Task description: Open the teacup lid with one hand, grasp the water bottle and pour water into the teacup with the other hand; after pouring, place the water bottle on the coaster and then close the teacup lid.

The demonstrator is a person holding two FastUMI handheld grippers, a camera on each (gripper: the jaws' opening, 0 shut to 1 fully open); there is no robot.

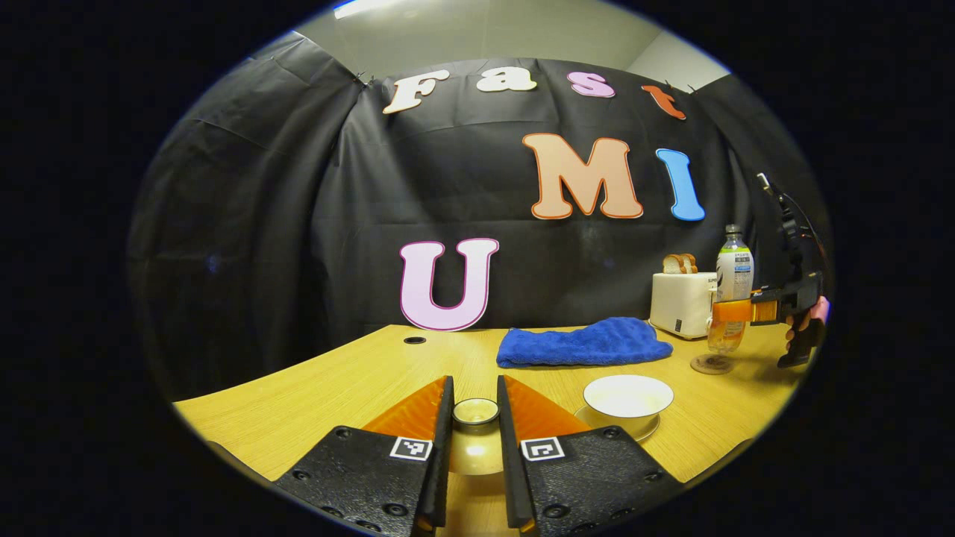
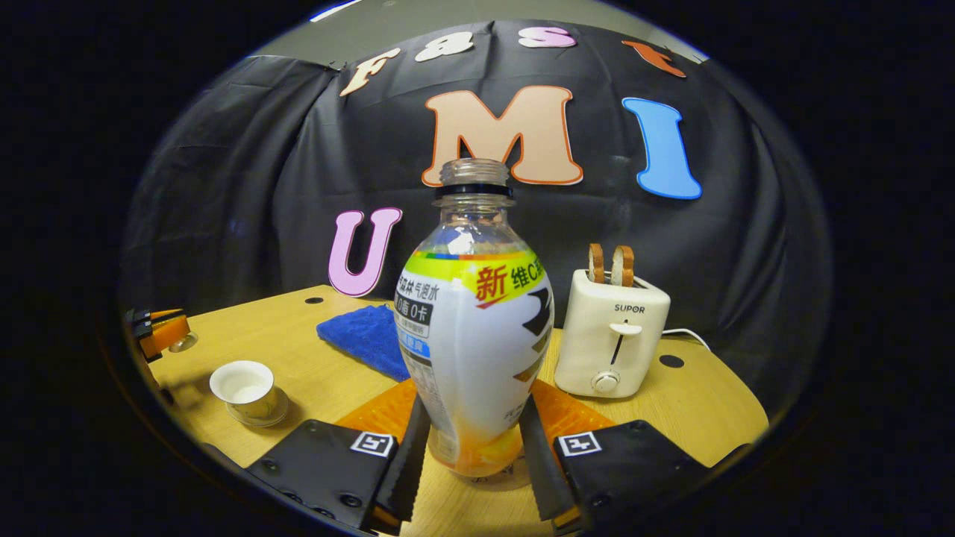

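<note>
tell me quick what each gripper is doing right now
Left gripper: shut on the teacup lid, held off the teacup.
Right gripper: shut on the water bottle, upright.

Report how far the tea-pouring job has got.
Done: the teacup stands open on its saucer, its lid gripped by the left gripper. In hand: the right gripper is clamped on the uncapped water bottle, upright at the coaster. Whether water has been poured cannot be told. Left: releasing the bottle, closing the lid.
</note>
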